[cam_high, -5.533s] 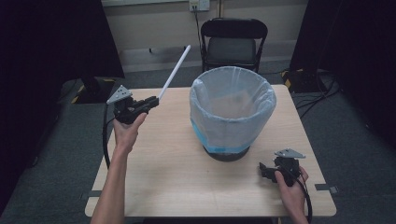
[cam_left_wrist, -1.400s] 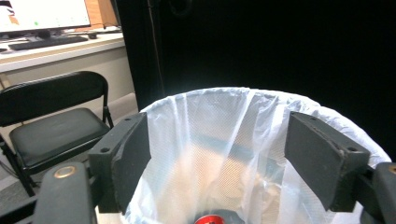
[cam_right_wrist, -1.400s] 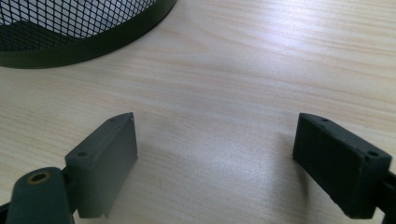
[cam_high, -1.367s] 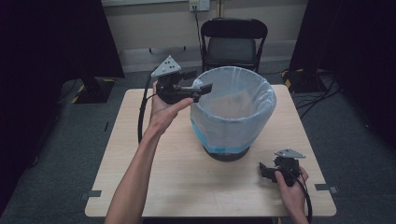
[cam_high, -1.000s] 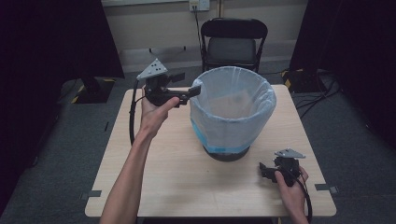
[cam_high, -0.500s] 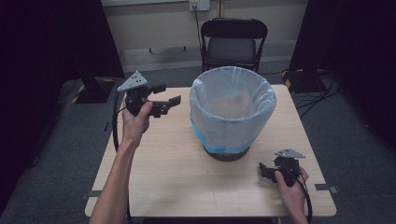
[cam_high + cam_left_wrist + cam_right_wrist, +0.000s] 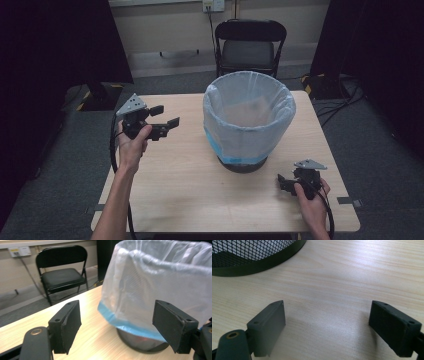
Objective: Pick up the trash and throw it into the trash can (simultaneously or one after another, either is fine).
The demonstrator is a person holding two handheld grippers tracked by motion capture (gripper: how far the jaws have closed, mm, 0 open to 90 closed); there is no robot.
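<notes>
Now the left claw (image 7: 165, 116), empty and closing slightly, has drawn back from the bin (image 7: 248, 120); drop looks done, right claw (image 7: 286, 181) open

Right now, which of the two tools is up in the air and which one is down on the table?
The left tool, beside the bin, is held up above the table. The right tool sits low on the tabletop near the front corner. Both are open and empty.
</notes>
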